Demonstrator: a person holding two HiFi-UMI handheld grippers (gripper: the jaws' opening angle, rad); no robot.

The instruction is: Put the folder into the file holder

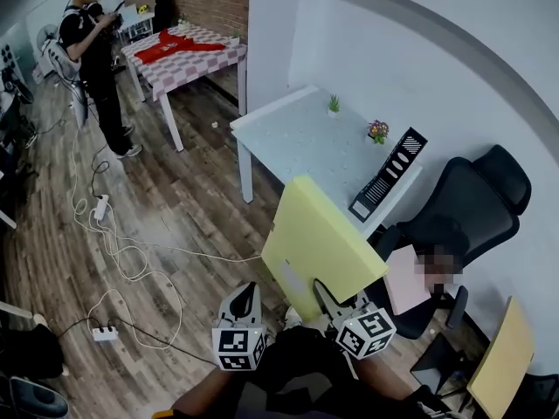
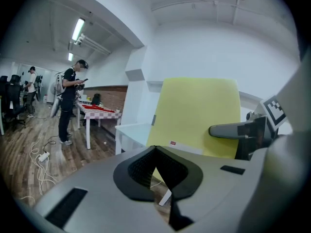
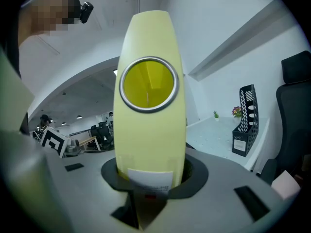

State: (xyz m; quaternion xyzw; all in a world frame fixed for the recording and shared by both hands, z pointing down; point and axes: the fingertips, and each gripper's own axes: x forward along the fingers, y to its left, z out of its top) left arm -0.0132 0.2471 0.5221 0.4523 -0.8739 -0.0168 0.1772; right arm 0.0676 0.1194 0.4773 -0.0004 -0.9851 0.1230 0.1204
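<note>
R gripper (image 1: 327,291) was clamped on the yellow binder folder (image 1: 319,243) by its spine, upright in mid-air short of the white table (image 1: 297,138), prob. for slotting into the black file holder (image 1: 389,175). L gripper (image 1: 244,299) was closed, empty.

Yellow folder in the air, black file holder on the table.
The pale yellow folder (image 1: 319,243), with a metal-ringed hole and a white label on its spine, is being held by its spine's lower end in the right gripper (image 1: 336,304). The black slotted file holder (image 1: 389,175) is standing at the white table's (image 1: 297,138) edge, well apart.
</note>
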